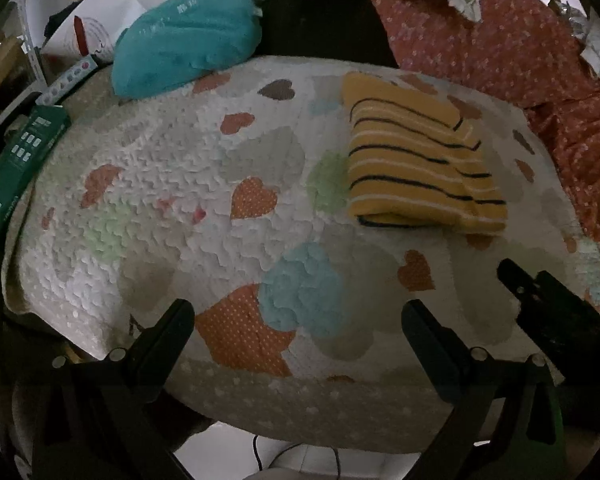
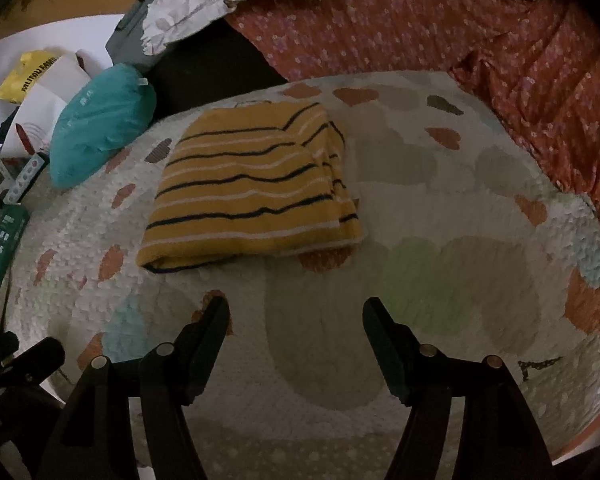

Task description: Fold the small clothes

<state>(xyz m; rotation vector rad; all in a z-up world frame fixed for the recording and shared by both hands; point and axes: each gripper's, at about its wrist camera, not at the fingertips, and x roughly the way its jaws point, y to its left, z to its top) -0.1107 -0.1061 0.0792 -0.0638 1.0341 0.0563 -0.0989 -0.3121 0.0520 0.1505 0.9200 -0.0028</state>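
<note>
Both grippers released, nothing between the jaws. Left gripper (image 1: 300,312) sees right gripper (image 1: 540,300) beside it; folded striped garment (image 2: 252,192) centred only in right view.

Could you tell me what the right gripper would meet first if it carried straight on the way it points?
Probably the bare heart-print quilt beside the folded striped garment; the open right gripper has nothing nearer ahead.

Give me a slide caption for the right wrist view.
Open right gripper above a heart-patterned quilt, short of the folded yellow striped garment, teal pouch at left.
</note>
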